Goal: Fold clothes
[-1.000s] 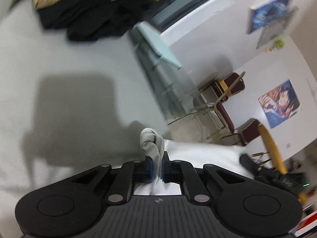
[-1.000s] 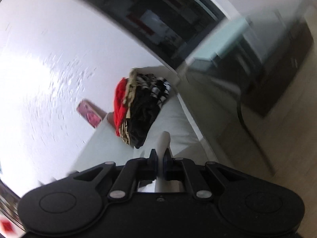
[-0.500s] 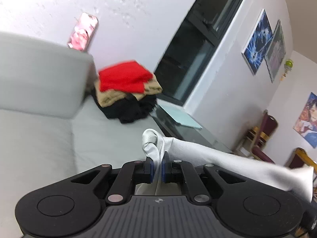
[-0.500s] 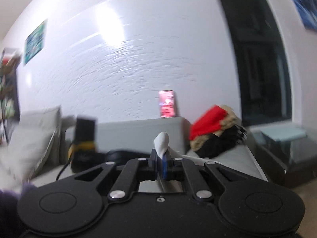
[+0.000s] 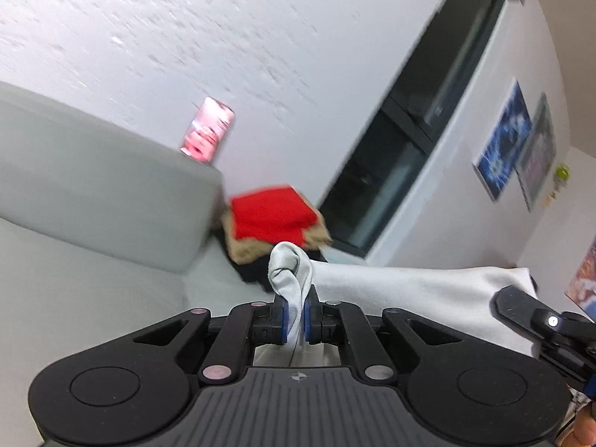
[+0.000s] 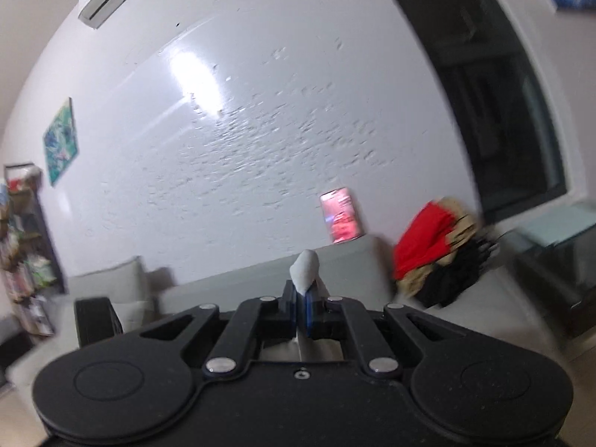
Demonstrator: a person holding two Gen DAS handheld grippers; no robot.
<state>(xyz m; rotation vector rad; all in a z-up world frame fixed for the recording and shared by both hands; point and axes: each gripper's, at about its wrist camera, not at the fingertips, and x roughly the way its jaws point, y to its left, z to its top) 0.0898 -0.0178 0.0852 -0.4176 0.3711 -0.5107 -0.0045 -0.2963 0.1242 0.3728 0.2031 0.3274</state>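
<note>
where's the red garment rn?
The red garment tops the pile of tan and black clothes at the sofa's far end, below the pink phone in the left wrist view; right of centre in the right wrist view.

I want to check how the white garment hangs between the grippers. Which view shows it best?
The left wrist view: the white garment stretches rightward from the left gripper. The right wrist view shows only a pinched tuft.

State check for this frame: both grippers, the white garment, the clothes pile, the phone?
Left gripper: shut on white fabric garment.
Right gripper: shut on it.
White fabric garment: stretched between both, lifted.
Red-topped folded clothes pile: stacked on grey sofa.
Pink-screened phone: lit, propped upright.
</note>
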